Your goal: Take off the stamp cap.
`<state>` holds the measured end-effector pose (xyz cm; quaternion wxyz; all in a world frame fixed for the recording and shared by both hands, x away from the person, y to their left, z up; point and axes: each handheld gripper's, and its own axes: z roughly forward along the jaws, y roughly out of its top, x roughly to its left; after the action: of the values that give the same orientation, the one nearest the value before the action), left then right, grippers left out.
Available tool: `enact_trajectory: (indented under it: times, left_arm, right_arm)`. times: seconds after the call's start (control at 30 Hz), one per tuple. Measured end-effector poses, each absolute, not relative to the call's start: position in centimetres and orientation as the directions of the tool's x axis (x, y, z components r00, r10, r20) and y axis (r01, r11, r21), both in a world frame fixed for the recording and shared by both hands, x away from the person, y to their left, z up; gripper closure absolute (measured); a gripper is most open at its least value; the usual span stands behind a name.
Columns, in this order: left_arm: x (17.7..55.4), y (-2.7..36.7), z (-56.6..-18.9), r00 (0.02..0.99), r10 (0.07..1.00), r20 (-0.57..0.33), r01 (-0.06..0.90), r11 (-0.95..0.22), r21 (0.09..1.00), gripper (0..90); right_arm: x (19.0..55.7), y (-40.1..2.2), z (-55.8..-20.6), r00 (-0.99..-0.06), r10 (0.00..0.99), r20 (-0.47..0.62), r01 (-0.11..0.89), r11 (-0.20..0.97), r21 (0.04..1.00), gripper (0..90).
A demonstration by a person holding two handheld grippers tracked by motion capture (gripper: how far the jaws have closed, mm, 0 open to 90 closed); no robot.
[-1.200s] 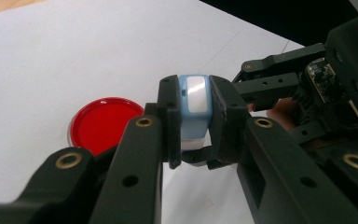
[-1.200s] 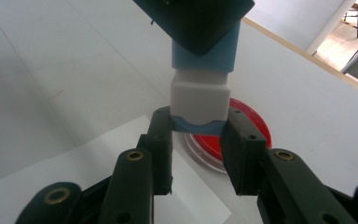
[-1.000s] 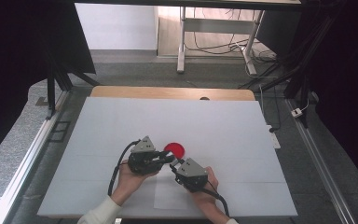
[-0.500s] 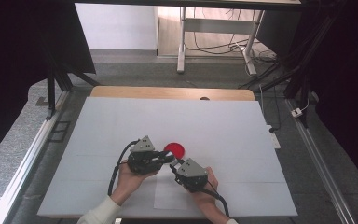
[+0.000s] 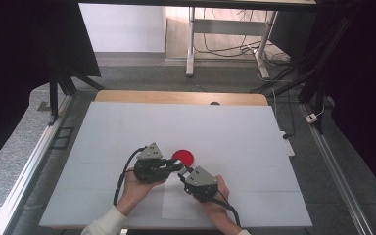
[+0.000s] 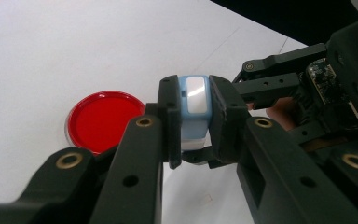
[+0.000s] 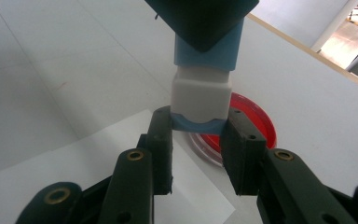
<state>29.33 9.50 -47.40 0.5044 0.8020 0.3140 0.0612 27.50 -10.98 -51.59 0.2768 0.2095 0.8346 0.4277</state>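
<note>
White tabletop beside the red dish: my left gripper pinches the blue-and-white block's blue end, my right gripper its opposite end, long axis running between them.

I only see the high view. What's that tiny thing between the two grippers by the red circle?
Observer: A small blue and white block; the left gripper clamps its blue end.
Operator: Is the other gripper holding it too?
Observer: Yes, the right gripper pinches the other end, where a blue lip sits below the white part.
Operator: Is the red circle flat?
Observer: It is a shallow red dish with a clear rim, lying on the white table.
</note>
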Motion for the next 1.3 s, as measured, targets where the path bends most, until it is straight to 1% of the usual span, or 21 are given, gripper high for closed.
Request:
enact_trajectory:
  times: [0.47, 0.57, 0.77, 0.87, 1.13, 1.3]
  left_arm:
    - [29.37, 9.74, -47.36, 0.792, 0.561, -0.241, 0.45, -0.269, 0.852, 76.1]
    - [29.39, 9.79, -47.36, 0.791, 0.561, -0.244, 0.453, -0.269, 0.85, 76.1]
    - [29.41, 9.85, -47.35, 0.792, 0.558, -0.248, 0.455, -0.269, 0.849, 76.1]
    - [29.4, 9.9, -47.32, 0.792, 0.557, -0.251, 0.457, -0.267, 0.848, 76.0]
    - [29.41, 9.94, -47.3, 0.789, 0.556, -0.261, 0.464, -0.261, 0.846, 76.0]
    - [29.3, 9.94, -47.16, 0.787, 0.559, -0.262, 0.467, -0.26, 0.845, 76.1]
  right_arm:
    - [27.29, -11.14, -51.63, -0.748, 0.622, -0.231, 0.142, 0.49, 0.86, 65.3]
    - [27.31, -11.16, -51.67, -0.753, 0.618, -0.226, 0.143, 0.489, 0.86, 65.3]
    - [27.37, -11.15, -51.44, -0.758, 0.584, -0.291, 0.099, 0.544, 0.833, 65.4]
    - [27.47, -11.26, -51.37, -0.766, 0.576, -0.285, 0.098, 0.543, 0.834, 65.4]
    - [27.36, -11.27, -51.53, -0.764, 0.601, -0.237, 0.128, 0.501, 0.856, 65.4]
    - [27.15, -11.21, -51.48, -0.757, 0.604, -0.25, 0.118, 0.502, 0.857, 65.4]
